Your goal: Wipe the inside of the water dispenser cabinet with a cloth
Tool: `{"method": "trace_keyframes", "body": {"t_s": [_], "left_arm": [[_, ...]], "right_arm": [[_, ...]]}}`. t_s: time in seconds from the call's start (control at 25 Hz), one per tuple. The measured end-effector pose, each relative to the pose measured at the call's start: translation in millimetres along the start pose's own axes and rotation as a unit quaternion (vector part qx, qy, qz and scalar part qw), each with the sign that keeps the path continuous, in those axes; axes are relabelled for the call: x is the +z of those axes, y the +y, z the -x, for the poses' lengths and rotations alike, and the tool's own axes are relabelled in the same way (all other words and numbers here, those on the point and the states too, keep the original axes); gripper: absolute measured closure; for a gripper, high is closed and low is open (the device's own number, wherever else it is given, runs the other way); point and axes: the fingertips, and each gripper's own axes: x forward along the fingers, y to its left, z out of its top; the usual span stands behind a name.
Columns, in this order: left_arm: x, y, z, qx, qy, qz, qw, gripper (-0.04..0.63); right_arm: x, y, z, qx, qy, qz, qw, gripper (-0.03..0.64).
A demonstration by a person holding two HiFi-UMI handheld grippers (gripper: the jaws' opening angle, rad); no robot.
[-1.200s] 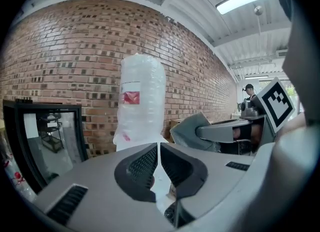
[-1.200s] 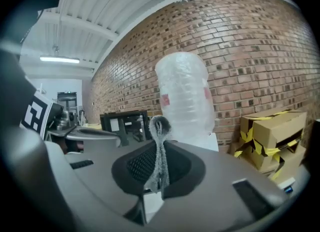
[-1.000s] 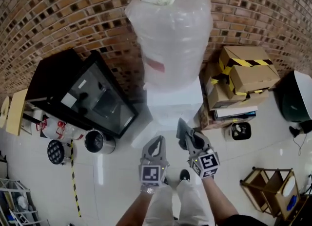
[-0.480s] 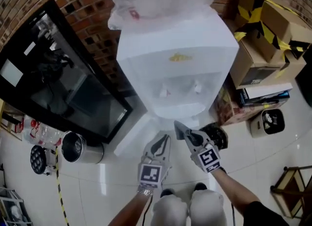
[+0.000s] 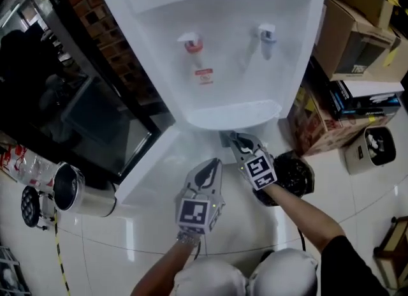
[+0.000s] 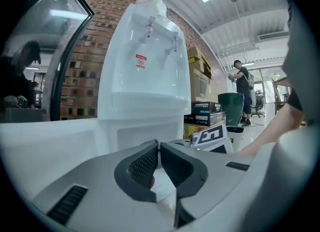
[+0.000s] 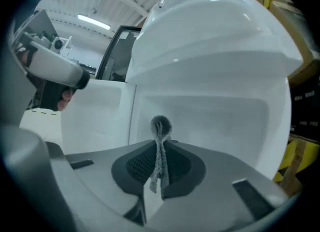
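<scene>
I've got R gripper (image 5: 233, 140) fingers clenched on the cloth (image 7: 160, 148), cabinet (image 7: 220, 121) opening dead ahead at 12, R nearer; L gripper (image 5: 211, 168) sits at 7, fingers pressed together, empty.

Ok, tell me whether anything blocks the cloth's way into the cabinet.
Nothing visible does. The right gripper holds the cloth just in front of the cabinet; its door is swung open to the left, off the path, and the recess ahead looks bare.
</scene>
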Motion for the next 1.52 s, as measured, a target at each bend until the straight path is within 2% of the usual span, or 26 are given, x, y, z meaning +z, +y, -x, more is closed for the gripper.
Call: {"method": "trace_keyframes", "body": {"t_s": [0.28,0.76,0.92,1.08,1.32,1.4,1.52], "left_arm": [[-3,-2,-6,0.002,0.006,0.012,0.9999,0.574],[-8,-1,-2,0.006,0.012,0.013,0.9998,0.574],[-7,-3,-1,0.005,0.008,0.018,0.9998,0.574],[-6,-1,2,0.008,0.008,0.019,0.9998,0.574],[-8,4,7,0.018,0.010,0.020,0.9996,0.574],[-7,4,8,0.018,0.008,0.019,0.9996,0.574],[-5,5,8,0.017,0.003,0.021,0.9996,0.574]], "right_arm": [[31,-22,-35,-0.005,-0.029,0.003,1.000,0.592],[46,-1,-66,0.013,-0.048,0.066,0.997,0.594],[24,5,-84,0.026,-0.021,0.087,0.996,0.594],[-20,15,-96,0.047,0.026,0.105,0.993,0.594],[-87,44,-91,0.105,0.108,0.168,0.974,0.594],[-89,44,-84,0.108,0.110,0.177,0.972,0.592],[-56,23,-72,0.071,0.066,0.160,0.982,0.594]]}}
